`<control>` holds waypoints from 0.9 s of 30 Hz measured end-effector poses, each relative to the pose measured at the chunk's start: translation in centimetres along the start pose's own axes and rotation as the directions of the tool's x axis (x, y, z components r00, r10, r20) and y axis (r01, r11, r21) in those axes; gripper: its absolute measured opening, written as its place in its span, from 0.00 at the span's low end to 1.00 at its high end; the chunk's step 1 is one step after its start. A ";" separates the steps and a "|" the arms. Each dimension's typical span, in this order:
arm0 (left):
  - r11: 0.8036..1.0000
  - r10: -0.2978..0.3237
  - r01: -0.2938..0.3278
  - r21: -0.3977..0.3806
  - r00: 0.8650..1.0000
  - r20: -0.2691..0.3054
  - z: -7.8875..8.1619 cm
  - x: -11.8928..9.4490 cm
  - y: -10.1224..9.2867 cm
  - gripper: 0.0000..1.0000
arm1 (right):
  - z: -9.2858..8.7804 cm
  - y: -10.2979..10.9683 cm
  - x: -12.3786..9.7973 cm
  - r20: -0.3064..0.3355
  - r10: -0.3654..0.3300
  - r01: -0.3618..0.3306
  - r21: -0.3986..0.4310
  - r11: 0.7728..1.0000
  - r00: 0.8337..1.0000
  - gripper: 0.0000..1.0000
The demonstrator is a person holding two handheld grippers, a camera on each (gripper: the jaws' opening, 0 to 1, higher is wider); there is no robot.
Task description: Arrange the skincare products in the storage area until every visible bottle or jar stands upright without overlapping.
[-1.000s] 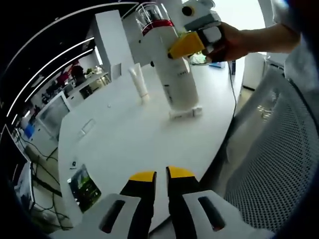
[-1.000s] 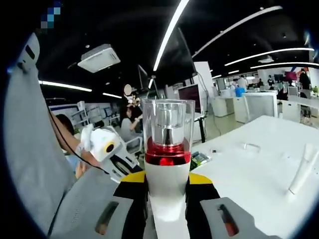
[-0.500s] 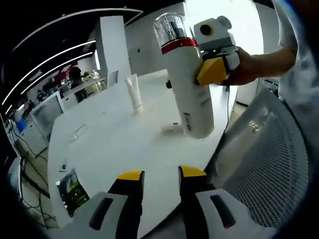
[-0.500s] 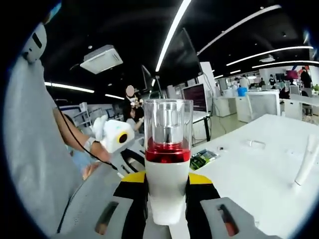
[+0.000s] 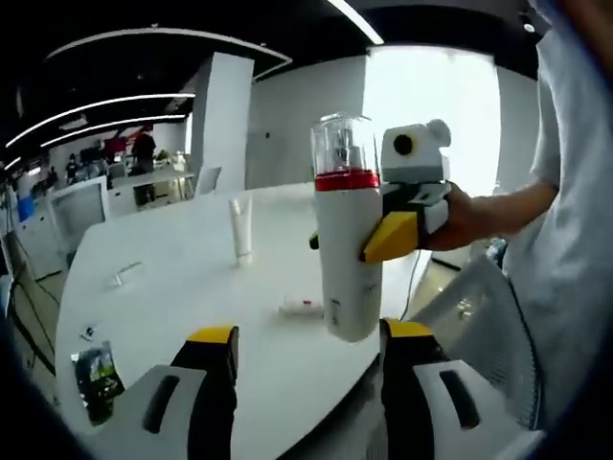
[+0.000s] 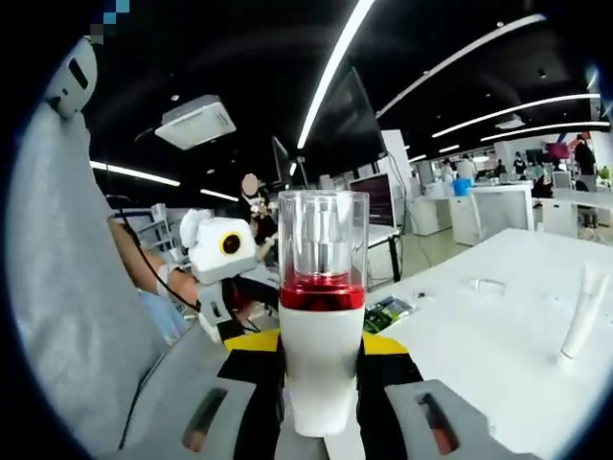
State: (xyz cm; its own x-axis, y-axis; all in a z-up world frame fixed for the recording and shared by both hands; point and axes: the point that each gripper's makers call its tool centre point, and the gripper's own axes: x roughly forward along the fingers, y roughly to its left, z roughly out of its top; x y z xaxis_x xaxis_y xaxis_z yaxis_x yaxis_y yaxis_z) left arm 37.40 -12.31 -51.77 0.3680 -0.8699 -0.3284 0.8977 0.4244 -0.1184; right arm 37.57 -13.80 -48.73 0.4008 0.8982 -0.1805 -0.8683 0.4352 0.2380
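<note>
- Evidently the right gripper clamps the tall white plastic bottle with red band and clear cap mid-body; rigid, probably slippery.
- Left gripper gapes wide, empty.

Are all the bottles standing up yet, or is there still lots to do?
Not finished. One white tube already stands upright on the table. The right hand-held gripper holds the big white bottle in the air. It must be set down, and a small item lies flat. The left hand-held gripper is open.
</note>
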 end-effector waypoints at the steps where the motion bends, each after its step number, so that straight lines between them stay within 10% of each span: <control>1: 1.000 -0.016 0.016 -0.006 1.000 0.007 0.2 0.2 -0.5 0.63 | 0.1 0.1 0.0 0.002 0.005 -0.005 -0.002 1.000 1.000 0.20; 27: 0.990 -0.110 0.112 -0.086 0.994 0.028 -0.7 0.4 -4.0 0.37 | 1.5 5.5 2.9 0.043 0.192 -0.193 0.010 0.981 0.980 0.20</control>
State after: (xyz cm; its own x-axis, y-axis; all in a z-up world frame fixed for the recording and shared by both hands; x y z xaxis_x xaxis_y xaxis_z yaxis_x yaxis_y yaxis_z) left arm 33.77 -14.16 -52.08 0.2733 -0.9181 -0.2870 0.9092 0.3440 -0.2345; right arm 34.42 -8.71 -46.53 0.2387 0.9669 -0.0903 -0.9263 0.2546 0.2778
